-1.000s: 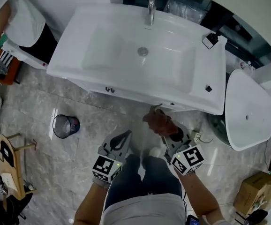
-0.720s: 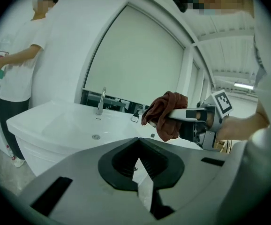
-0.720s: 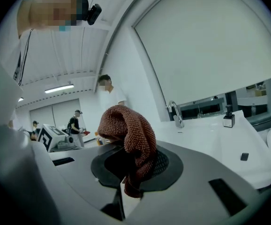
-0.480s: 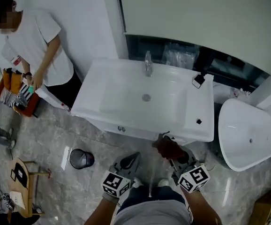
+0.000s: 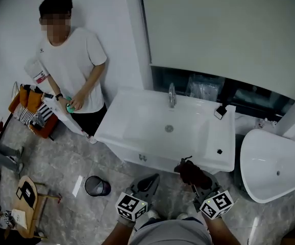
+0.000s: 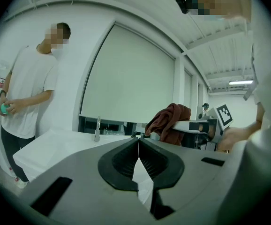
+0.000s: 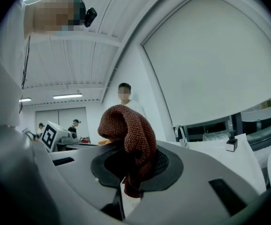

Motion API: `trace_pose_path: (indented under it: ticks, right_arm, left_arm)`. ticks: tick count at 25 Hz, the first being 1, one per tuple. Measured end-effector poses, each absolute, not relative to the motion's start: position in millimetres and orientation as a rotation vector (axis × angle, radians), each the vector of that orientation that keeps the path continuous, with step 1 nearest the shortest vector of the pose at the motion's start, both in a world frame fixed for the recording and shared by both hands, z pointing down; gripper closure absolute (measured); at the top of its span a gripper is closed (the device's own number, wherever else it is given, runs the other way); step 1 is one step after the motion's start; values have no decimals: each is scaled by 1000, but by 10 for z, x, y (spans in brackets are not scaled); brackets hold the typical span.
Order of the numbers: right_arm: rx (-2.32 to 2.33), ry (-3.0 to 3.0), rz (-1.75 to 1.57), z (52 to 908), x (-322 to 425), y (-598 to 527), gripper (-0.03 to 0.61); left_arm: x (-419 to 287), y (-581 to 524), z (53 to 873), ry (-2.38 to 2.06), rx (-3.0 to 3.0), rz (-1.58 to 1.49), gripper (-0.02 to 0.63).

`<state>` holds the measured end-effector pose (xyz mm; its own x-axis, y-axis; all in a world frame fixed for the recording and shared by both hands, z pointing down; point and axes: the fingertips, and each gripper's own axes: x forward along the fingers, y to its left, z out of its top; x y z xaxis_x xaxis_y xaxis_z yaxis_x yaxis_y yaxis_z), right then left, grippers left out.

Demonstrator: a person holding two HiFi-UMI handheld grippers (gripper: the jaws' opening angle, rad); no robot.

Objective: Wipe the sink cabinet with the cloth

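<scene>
Backing off: sink cabinet (image 5: pixel 160 163) now sits mid-frame, farther away than before. Right gripper (image 5: pixel 196 180) stays clamped on the cloth (image 5: pixel 190 170), lower centre, off the cabinet. Left gripper (image 5: pixel 150 180) closed, empty. Wiping apparently paused or done.

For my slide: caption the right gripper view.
Right gripper clamped on a brown cloth, white sink beyond.

It was a large work hall with a bathroom mock-up. A white sink cabinet (image 5: pixel 152 131) stood on a marbled tile floor (image 5: pixel 50 162) beneath a roller blind (image 5: pixel 229 29). Strip lights (image 7: pixel 67 96) ran along the high ceiling.
</scene>
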<state>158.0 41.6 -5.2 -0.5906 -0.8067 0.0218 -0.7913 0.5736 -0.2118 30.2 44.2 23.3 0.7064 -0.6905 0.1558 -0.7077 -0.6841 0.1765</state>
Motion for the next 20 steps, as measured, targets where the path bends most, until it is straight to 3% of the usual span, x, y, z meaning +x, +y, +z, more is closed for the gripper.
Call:
trace_pose_path:
  ticks: [20]
  right_arm:
    - [-1332, 2708, -257, -162, 1594, 375, 523]
  left_arm:
    - [246, 464, 14, -1214, 2722, 74, 603]
